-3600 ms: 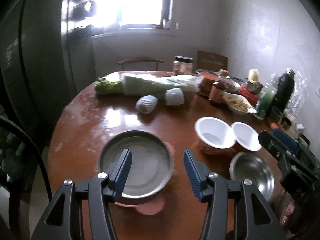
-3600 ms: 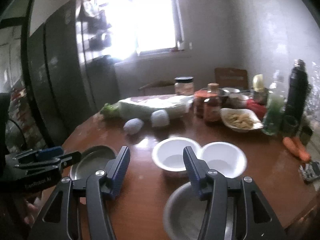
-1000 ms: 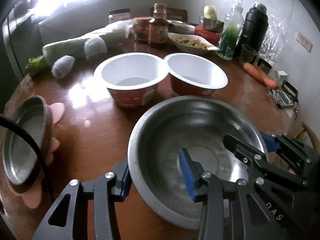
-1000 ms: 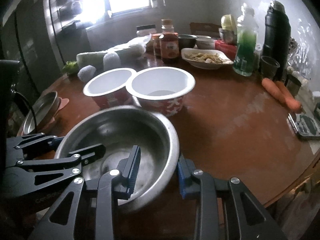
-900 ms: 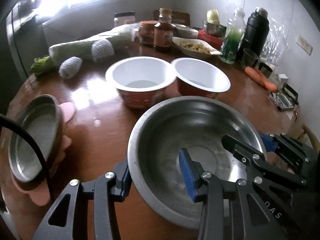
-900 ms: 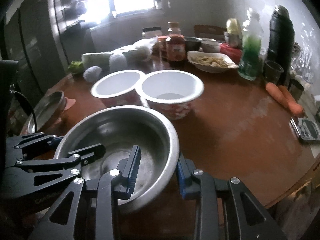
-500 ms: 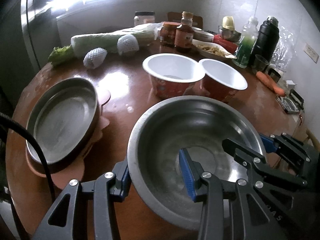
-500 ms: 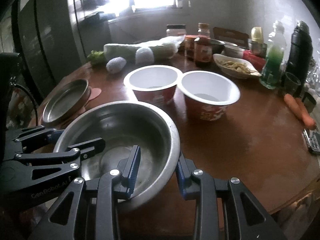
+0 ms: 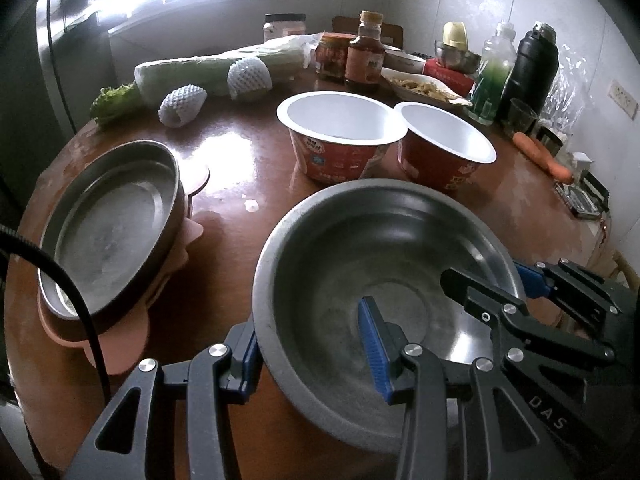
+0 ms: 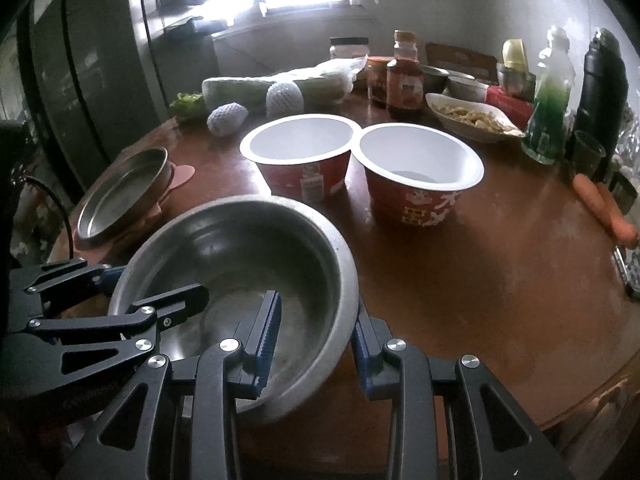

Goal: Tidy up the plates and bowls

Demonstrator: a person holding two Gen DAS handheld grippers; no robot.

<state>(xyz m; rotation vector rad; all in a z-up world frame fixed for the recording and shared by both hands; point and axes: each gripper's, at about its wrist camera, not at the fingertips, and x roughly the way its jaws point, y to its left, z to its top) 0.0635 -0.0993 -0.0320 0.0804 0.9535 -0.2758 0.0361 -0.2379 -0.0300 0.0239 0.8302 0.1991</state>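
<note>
**Steel bowl carried by two claws, heading for a stack**

The step in hand looks like a two-handed carry of the steel bowl (image 9: 384, 280). It sits low in both wrist views, at about 6 o'clock from the two paper bowls, with the plate (image 9: 108, 224) on its pink mat out at 9 o'clock. Whether the bowl is clear of the worktop (image 10: 500, 264) or resting on it I cannot tell.

The left claw (image 9: 312, 350) is narrowly spread and pinches the bowl's near wall: one finger outside the rim, the blue-padded one inside. The right claw (image 10: 316, 340) does the same on the opposite side, also narrowly spread, one pad in the basin and one outside the rim.

Next, I judge, the bowl goes either onto the plate at 9 o'clock or beside the left paper bowl (image 9: 340, 136) and right paper bowl (image 9: 444, 148) at 12. That calls for both hands moving together and level, since uneven motion could twist the rim out of a pinch.
</note>
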